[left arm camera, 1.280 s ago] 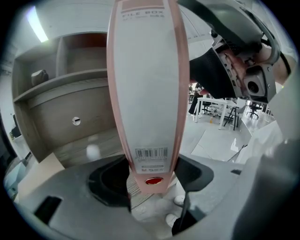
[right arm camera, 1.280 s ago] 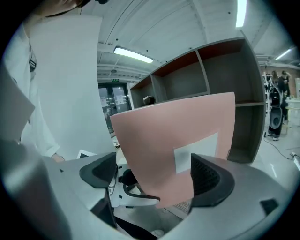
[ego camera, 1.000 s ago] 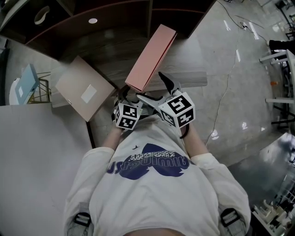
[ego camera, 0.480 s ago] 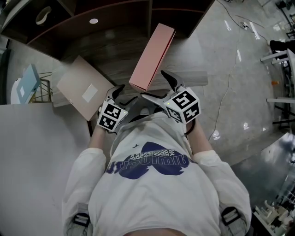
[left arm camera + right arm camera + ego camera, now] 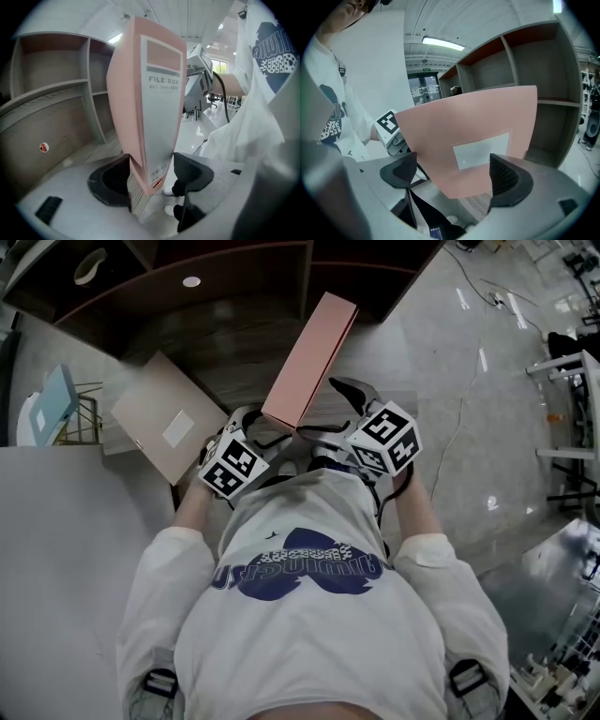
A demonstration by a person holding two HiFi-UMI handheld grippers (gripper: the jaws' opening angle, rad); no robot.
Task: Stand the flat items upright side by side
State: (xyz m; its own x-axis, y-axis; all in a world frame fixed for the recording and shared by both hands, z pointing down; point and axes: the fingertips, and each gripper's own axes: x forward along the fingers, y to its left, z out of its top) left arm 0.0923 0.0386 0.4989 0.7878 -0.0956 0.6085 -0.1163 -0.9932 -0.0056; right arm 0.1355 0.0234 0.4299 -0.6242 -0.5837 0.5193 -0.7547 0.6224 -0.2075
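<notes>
Left gripper (image 5: 151, 164): jaws closed in on the lower end of the pink file box (image 5: 154, 108). One pad sits against the pink side and the other against the grey spine that reads "FILE BOX". From this camera the box rises steeply out of the jaws and leans a little to the left.

Right gripper (image 5: 452, 164): jaws wide apart and holding nothing. The pink box's broad face, with its white label, fills the gap beyond them. The right pad overlaps that face in the picture, but I can't confirm contact.

Head view: I see the pink box on edge, narrow side up, running away from me over the wood-grain board of the dark shelf unit (image 5: 234, 334). Its near end is between my two grippers. Whether its bottom edge rests on the board I can't tell — the grippers cover that end.

Second item: a beige flat box (image 5: 169, 427) with a white label, broad face up, at the board's left end and well apart from the pink one. It is turned at an angle to the pink box — neither gripper touches it.
</notes>
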